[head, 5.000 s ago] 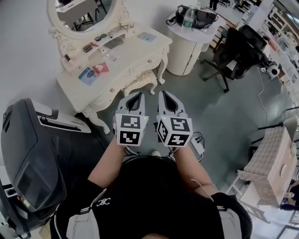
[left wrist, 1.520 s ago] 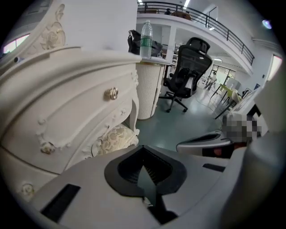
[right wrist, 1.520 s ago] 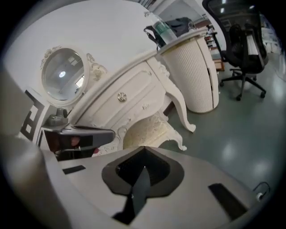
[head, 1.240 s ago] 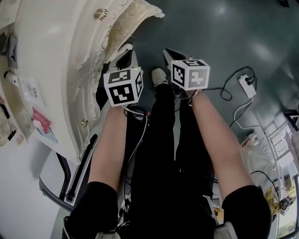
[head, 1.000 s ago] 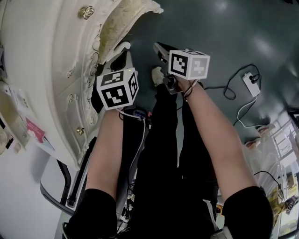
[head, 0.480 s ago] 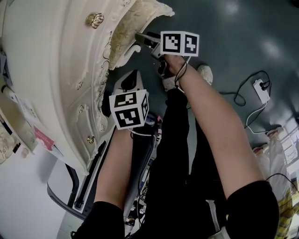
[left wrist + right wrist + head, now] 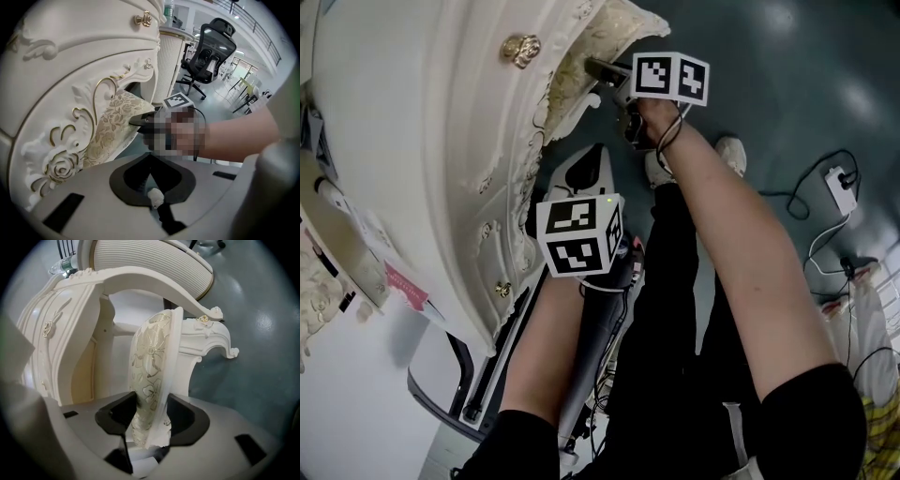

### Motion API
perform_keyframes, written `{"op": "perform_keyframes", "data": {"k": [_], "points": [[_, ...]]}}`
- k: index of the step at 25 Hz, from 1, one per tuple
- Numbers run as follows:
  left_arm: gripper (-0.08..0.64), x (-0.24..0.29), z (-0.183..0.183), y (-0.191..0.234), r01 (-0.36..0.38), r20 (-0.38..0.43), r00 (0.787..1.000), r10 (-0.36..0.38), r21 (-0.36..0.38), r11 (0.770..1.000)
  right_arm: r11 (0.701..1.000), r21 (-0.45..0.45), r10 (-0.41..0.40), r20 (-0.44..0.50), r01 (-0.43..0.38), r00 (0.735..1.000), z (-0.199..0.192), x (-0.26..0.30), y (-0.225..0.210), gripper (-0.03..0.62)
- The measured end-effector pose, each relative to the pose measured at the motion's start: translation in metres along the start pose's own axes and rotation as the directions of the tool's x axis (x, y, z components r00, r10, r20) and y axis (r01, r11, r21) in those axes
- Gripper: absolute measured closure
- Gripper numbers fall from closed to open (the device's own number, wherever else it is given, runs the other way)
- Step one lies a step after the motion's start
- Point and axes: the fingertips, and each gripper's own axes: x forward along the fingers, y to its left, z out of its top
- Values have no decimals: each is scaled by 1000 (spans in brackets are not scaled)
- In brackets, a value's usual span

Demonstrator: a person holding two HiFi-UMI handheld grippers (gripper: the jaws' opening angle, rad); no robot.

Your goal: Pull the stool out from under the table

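Observation:
The stool (image 7: 581,58) is cream and carved, with a gold-patterned cushion, and it stands tucked under the white dressing table (image 7: 412,122). My right gripper (image 7: 592,67) reaches to its seat edge. In the right gripper view the cushion and seat rim (image 7: 152,362) fill the gap between the jaws of the right gripper (image 7: 152,420). The jaws are closing and the pads touch both sides. The left gripper view shows the stool (image 7: 117,117) with the right gripper (image 7: 140,121) on it. My left gripper (image 7: 593,155) hangs back beside the table, shut with nothing in it (image 7: 151,161).
A power strip with its cable (image 7: 842,187) lies on the grey floor at the right, near a plastic bag (image 7: 877,309). A dark device (image 7: 487,366) sits by the table's near end. A round white cabinet (image 7: 168,65) and a black office chair (image 7: 213,47) stand beyond.
My right gripper has reached forward from beside the left one to the stool's seat edge, and its jaws now straddle the seat. The left gripper has dropped back in the head view.

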Motion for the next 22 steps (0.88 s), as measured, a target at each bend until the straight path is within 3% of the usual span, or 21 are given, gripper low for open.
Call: {"op": "perform_keyframes", "data": {"k": [9,14,22], "points": [[557,5,1,-9,15,-15,1000,-14,49,999,998,59,23,26,-25,999,-18,-30,-9,394],[557,5,3,-16,28,-19,999,-27,70,997,994,104,4,109,-16,994,-22,-63,-22,399],[557,13,6,-47,75,-30,997,-71,148,986,999,43,-6,114,1,994,9,-128,-47,412]]}}
